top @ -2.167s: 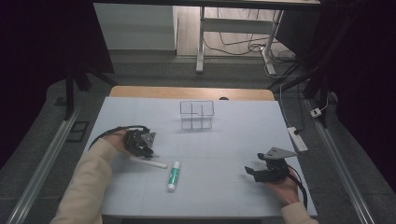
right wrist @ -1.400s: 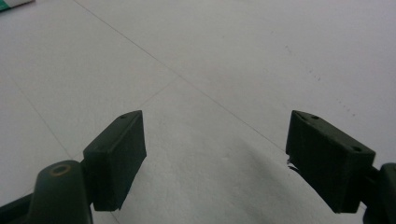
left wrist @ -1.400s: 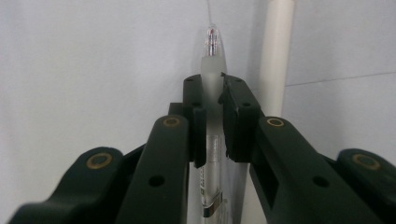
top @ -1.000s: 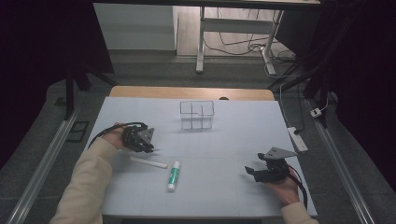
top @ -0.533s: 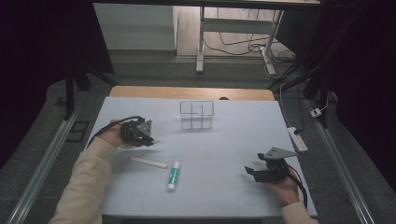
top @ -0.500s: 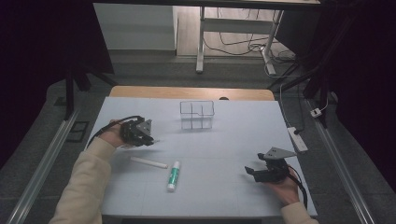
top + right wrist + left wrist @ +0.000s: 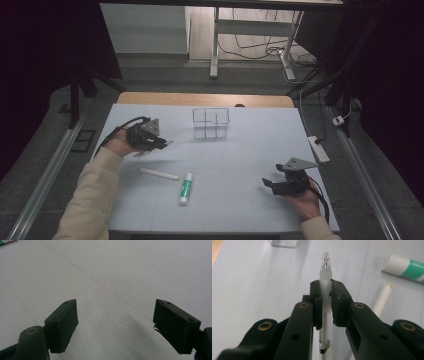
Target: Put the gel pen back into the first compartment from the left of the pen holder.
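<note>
In the high view the pen (image 7: pixel 159 146) is hard to make out: just a pale sliver pokes from the left gripper (image 7: pixel 159 144) at centre left of the frame. The left gripper view shows it better, though its lower end is cut off by the bottom edge and its middle is hidden between the pads. In that same view the glue stick (image 7: pixel 405 268) at upper right runs out of the frame, and the white stick (image 7: pixel 381 300) is half hidden behind the right-hand jaw.

The left hand (image 7: pixel 122 145) comes in from the lower left on a cream sleeve (image 7: pixel 85 200), with the gripper lifted off the white table (image 7: pixel 250 150) and pointing toward the right of the frame. Its jaws are clamped on the pen. The right gripper (image 7: pixel 276 184) sits at lower right, held low over the table and pointing left; in its own view the jaws stand wide apart with bare table between them.

The pen is clear plastic with a frosted white grip sleeve and a clear pointed tip sticking out past the pads. A clear box (image 7: pixel 211 122) with compartments stands at upper centre, well apart from the pen.
</note>
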Demonstrator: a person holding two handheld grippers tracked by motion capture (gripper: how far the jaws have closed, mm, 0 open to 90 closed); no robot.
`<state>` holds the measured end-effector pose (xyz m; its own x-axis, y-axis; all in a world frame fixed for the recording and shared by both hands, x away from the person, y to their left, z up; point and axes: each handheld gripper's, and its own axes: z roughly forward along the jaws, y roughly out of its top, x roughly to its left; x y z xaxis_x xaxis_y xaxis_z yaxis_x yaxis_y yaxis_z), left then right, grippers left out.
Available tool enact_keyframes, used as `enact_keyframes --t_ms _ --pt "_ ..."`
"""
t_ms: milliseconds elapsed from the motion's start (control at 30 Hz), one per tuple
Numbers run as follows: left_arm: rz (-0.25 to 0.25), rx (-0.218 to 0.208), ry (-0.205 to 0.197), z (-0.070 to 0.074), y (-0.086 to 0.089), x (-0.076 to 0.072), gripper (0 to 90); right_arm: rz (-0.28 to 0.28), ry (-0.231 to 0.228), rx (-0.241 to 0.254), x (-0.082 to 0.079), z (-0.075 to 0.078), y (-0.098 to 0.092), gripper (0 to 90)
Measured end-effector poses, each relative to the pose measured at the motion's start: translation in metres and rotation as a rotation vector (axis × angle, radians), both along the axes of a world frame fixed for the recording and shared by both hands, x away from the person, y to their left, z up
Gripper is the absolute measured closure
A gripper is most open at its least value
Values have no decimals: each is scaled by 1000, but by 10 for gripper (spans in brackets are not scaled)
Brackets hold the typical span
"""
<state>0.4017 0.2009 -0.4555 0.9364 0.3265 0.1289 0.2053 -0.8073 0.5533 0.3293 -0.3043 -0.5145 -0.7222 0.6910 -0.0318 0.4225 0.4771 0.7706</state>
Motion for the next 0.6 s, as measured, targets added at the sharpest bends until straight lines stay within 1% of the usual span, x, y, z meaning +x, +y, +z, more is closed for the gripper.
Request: enact_keyframes --t_ms 100,400,600 --pt "24 -20 -7 2 1 1 800 0 -1 0 0 0 0 190" --pt "61 -99 -69 10 -1 -2 800 4 3 -3 0 0 0 190" --pt "99 -187 -96 15 0 -3 800 1 0 -1 0 0 0 190"
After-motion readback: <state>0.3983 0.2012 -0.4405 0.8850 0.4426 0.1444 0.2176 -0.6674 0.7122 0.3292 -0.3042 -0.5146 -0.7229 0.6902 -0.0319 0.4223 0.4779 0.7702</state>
